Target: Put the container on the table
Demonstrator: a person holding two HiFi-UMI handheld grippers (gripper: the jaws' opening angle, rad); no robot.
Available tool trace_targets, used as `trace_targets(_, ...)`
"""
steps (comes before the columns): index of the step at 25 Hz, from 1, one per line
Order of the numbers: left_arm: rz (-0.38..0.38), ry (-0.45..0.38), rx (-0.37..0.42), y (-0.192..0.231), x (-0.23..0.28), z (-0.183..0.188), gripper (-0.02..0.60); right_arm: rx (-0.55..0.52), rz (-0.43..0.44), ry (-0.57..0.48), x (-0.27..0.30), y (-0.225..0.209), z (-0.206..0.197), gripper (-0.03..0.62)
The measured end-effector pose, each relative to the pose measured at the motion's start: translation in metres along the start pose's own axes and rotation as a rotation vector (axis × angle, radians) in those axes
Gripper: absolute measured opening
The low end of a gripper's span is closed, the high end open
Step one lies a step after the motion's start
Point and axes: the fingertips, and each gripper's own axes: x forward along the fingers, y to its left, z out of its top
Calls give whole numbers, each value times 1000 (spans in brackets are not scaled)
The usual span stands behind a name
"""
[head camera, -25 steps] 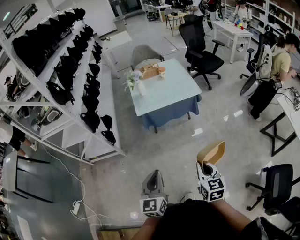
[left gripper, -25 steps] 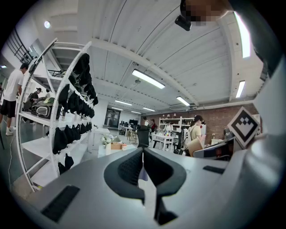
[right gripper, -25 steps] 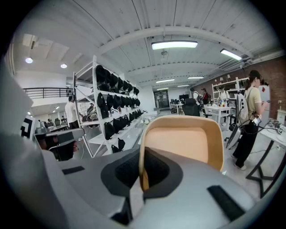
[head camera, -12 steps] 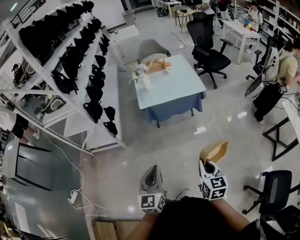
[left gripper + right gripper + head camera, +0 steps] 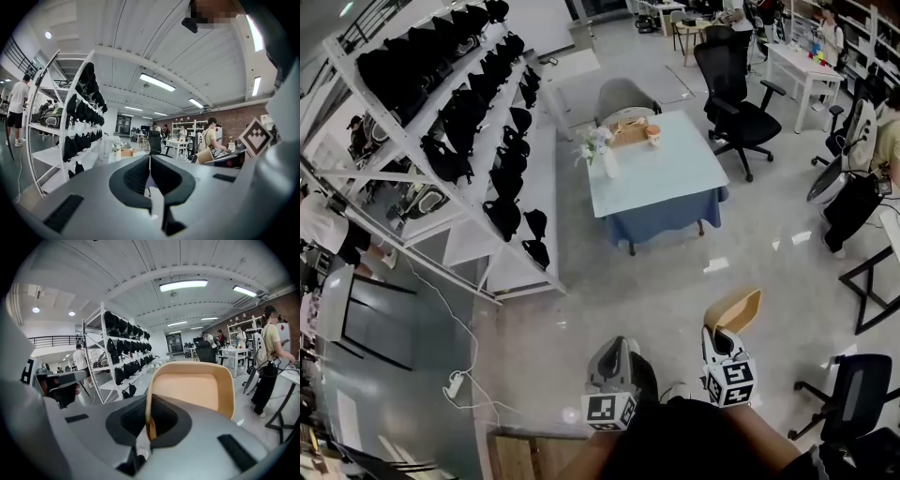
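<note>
Counter (image 5: 675, 173) was barely nearer than before, still well off; right tool (image 5: 719, 336) gripped the container (image 5: 737, 307), left tool (image 5: 614, 352) closed, empty

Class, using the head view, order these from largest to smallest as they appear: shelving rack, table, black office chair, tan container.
1. shelving rack
2. table
3. black office chair
4. tan container, smallest in the frame even though it is nearest the camera, which enlarges it.
</note>
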Motion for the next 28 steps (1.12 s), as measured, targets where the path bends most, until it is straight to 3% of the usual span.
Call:
trace_targets(14,-86,32,-36,11,77,-3,9,13,-18,50,55,-15,13,3)
trace_targets(28,-67,34,-83,121,207,25,9,-26,-71,92,199,-39,85,3)
